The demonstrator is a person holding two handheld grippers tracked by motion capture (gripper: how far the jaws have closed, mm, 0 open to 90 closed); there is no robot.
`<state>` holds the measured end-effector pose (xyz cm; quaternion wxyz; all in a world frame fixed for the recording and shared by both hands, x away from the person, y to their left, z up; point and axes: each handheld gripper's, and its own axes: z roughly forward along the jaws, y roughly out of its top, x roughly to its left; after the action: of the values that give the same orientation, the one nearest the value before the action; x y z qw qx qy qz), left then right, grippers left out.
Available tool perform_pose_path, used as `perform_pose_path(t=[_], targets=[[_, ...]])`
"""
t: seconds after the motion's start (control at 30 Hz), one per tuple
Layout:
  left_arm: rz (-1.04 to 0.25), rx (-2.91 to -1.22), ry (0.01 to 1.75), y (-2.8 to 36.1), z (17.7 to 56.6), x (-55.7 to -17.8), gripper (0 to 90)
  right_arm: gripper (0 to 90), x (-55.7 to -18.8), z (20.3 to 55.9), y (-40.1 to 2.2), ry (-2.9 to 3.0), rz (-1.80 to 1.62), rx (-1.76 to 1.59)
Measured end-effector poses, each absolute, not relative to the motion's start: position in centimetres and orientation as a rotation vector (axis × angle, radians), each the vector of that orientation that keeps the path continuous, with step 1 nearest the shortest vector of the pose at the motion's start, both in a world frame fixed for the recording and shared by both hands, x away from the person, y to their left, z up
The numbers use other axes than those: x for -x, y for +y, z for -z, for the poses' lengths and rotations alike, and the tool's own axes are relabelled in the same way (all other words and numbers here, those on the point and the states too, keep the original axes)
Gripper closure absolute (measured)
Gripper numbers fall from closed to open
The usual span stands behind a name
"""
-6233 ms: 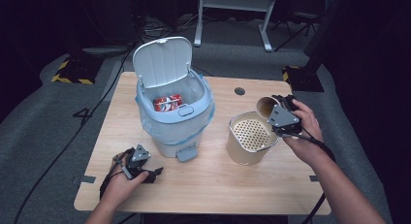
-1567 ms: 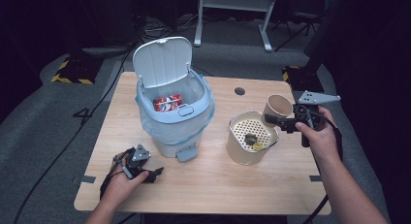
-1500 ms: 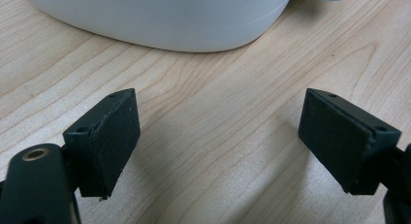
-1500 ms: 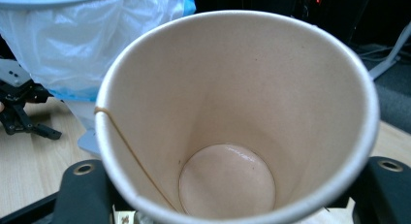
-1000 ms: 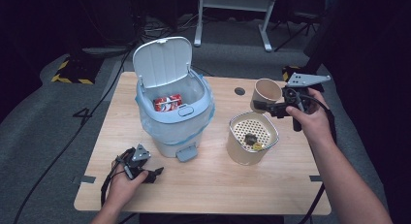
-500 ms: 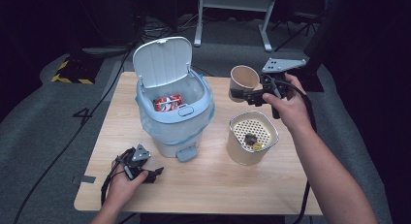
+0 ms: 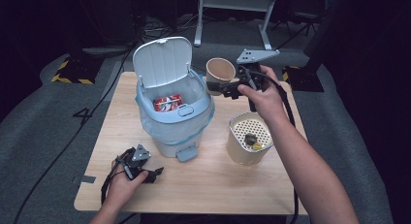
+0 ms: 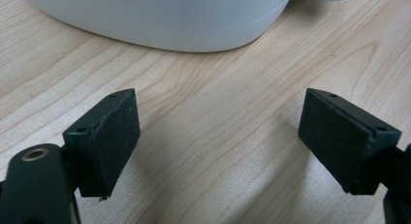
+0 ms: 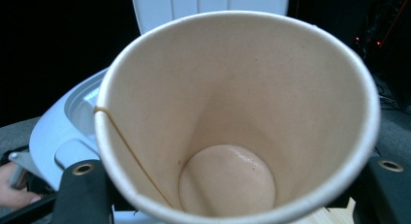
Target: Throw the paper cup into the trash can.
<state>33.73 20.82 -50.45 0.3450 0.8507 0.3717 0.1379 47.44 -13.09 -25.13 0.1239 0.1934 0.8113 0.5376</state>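
As paper cup (image 7: 219,70) is light, crushable, gentle wall grip advised; right tool (image 7: 224,87) clamped on it, left tool (image 7: 156,174) apart on bench (image 7: 213,185).

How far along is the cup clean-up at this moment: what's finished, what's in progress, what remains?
Done, by the look of it: dregs sit on the strainer can, and the paper cup looks empty in the right gripper view. In hand: the right gripper holds the cup beside the open bin. Left: dropping it in and closing the lid. The left gripper rests open on the table.
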Motion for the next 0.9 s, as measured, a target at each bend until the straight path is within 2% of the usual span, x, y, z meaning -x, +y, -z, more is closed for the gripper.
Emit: perform_pose_path(t=[0.9], targets=[[-0.355, -2.209, 0.965, 20.8, 50.5, -33.7, 15.1, 30.0, -48.4, 26.4, -5.0, 2.495, -1.58, -0.56]])
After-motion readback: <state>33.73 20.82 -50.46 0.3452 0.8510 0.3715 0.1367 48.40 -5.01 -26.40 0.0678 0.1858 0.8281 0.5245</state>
